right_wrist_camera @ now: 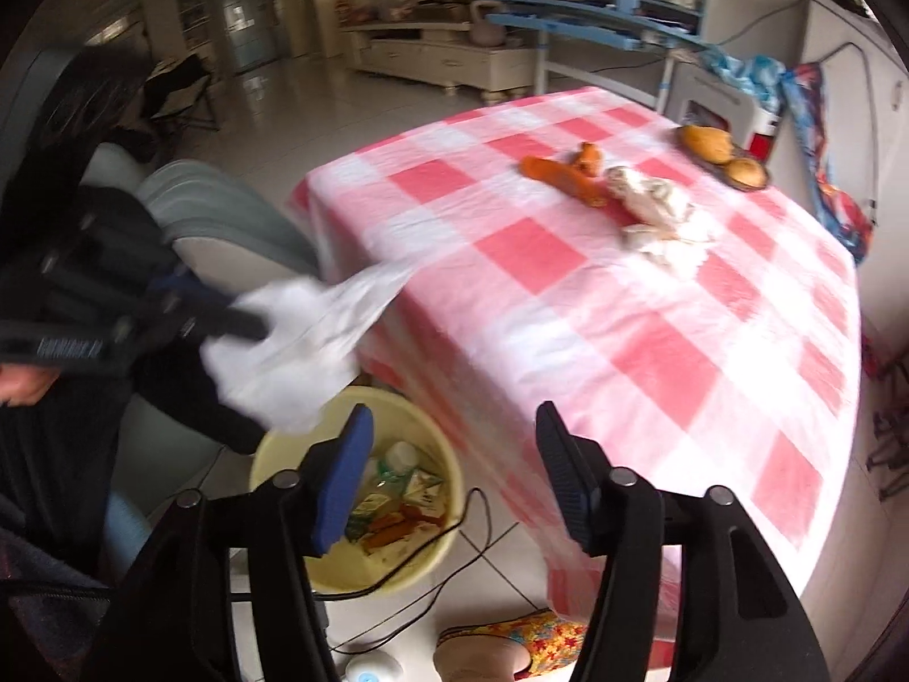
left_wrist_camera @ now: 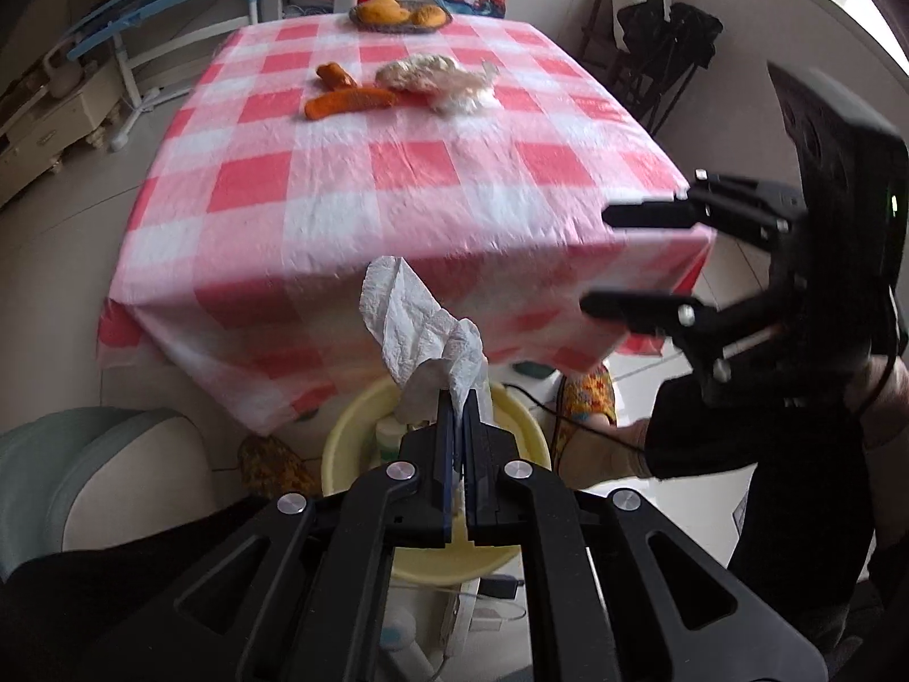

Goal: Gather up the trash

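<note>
My left gripper (left_wrist_camera: 460, 398) is shut on a crumpled white paper towel (left_wrist_camera: 423, 329) and holds it above a yellow bin (left_wrist_camera: 341, 437) on the floor in front of the table. In the right wrist view the towel (right_wrist_camera: 307, 341) hangs blurred over the bin (right_wrist_camera: 272, 454), which holds cartons and wrappers. My right gripper (right_wrist_camera: 454, 437) is open and empty beside the table's near edge; it also shows in the left wrist view (left_wrist_camera: 602, 258). On the red-checked tablecloth (left_wrist_camera: 397, 182) lie orange peels (left_wrist_camera: 346, 99) and a crumpled plastic wrapper (left_wrist_camera: 437, 79).
A dish of bread rolls (left_wrist_camera: 400, 14) sits at the table's far edge. A grey-green chair (left_wrist_camera: 85, 472) stands at the left of the bin. A black cable (right_wrist_camera: 454, 545) runs across the floor beside a patterned slipper (right_wrist_camera: 511, 642). A dark rack (left_wrist_camera: 664, 57) stands at the right.
</note>
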`<state>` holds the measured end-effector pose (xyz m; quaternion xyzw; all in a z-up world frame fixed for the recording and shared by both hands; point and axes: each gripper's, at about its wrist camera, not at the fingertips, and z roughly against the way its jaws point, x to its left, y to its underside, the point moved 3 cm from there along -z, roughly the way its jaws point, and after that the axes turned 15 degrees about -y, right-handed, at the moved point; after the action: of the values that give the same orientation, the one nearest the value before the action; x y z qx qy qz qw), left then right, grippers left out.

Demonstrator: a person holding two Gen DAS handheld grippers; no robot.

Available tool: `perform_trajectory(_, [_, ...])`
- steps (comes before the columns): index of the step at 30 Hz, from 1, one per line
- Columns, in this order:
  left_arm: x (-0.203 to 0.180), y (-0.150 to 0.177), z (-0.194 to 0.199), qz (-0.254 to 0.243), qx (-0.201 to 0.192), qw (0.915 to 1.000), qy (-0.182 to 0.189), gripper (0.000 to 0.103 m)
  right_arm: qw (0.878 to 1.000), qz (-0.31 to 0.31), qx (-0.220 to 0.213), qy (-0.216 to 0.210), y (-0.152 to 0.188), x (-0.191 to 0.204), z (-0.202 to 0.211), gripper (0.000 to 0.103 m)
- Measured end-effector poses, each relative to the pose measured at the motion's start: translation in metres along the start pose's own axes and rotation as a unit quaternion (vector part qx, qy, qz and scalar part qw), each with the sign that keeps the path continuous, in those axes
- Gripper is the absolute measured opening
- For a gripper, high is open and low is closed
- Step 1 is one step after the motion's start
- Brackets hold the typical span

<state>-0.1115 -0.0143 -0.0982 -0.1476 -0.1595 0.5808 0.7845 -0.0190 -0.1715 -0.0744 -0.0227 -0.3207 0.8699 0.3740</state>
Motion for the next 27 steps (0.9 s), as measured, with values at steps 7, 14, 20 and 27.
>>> perform_trajectory(7, [0.002, -0.003, 0.009, 0.007, -0.035, 0.9992, -0.017, 0.053, 0.999, -0.017, -0.017, 0.031, -0.003, -0.012, 0.001, 0.065])
perform_trajectory(14, [0.020, -0.012, 0.009, 0.059, -0.064, 0.9953, -0.042, 0.058, 0.999, -0.016, -0.023, 0.043, -0.003, -0.015, 0.002, 0.066])
perform_trajectory(20, [0.031, -0.024, 0.015, 0.090, -0.090, 0.9913, -0.035, 0.060, 0.998, -0.012, -0.029, 0.056, -0.004, -0.015, 0.004, 0.069])
perform_trajectory(27, [0.053, -0.079, 0.018, 0.076, -0.121, 0.9877, -0.064, 0.060, 0.994, -0.047, -0.065, 0.070, -0.016, -0.033, 0.008, 0.069])
